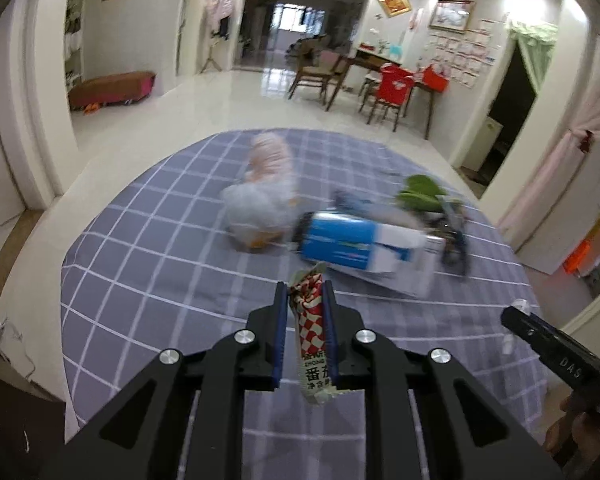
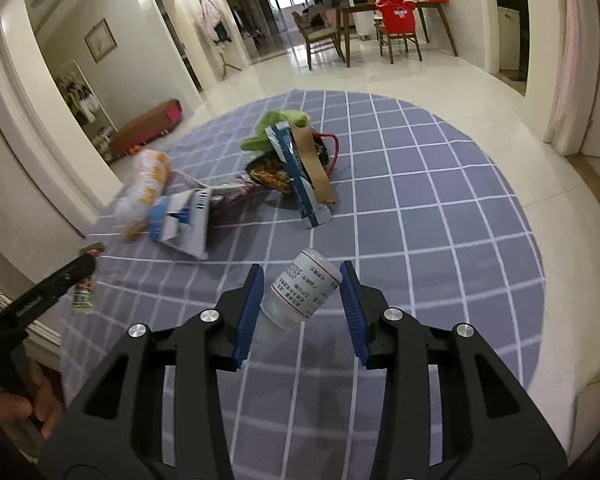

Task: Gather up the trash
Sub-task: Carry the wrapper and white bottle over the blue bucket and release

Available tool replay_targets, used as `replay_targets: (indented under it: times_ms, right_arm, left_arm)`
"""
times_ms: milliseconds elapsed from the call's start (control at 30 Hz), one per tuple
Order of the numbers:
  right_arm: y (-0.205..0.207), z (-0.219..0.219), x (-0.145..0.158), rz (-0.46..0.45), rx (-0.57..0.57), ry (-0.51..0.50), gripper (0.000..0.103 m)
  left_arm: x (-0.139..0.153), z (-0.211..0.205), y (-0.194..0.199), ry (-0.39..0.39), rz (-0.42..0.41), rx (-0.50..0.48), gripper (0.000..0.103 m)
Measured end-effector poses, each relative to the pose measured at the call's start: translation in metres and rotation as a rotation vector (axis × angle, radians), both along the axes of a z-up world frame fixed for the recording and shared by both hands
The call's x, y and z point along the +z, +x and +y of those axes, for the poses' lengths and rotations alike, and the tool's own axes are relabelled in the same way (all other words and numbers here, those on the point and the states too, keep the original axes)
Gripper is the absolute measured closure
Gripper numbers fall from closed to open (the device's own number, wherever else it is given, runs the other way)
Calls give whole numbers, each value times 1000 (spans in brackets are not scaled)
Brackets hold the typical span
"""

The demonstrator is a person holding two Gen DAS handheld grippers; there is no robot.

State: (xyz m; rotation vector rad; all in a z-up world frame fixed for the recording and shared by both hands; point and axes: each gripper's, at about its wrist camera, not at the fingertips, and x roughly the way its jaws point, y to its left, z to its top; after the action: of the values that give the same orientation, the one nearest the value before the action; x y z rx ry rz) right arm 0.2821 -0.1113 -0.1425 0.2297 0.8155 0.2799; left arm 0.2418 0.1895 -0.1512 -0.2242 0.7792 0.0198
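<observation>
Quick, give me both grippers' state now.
Left gripper: shut on a snack wrapper.
Right gripper: shut on a small white bottle.

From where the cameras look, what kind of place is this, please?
Most likely a family home, in an open living and dining area. A wooden dining table with chairs stands on a glossy tiled floor, and framed pictures hang on the walls.

Grey-blue checked cloth [image 2: 440, 208] covers surface; on it blue-white carton [image 2: 180, 220], wrapper heap [image 2: 296, 160], blurred, perhaps bag [image 1: 260, 196].
</observation>
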Motion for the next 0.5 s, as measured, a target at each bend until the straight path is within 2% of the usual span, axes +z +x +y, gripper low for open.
replay_targets:
  times_ms: [233,500]
  right_arm:
    - [-40,-31,21,-62,-15,67,64]
    - [-95,-120,26,-110,-156,136,64]
  left_arm:
    - [27,-77,-25,25,-47,-135,87]
    - [37,-191,-47,67,-72,-331,87]
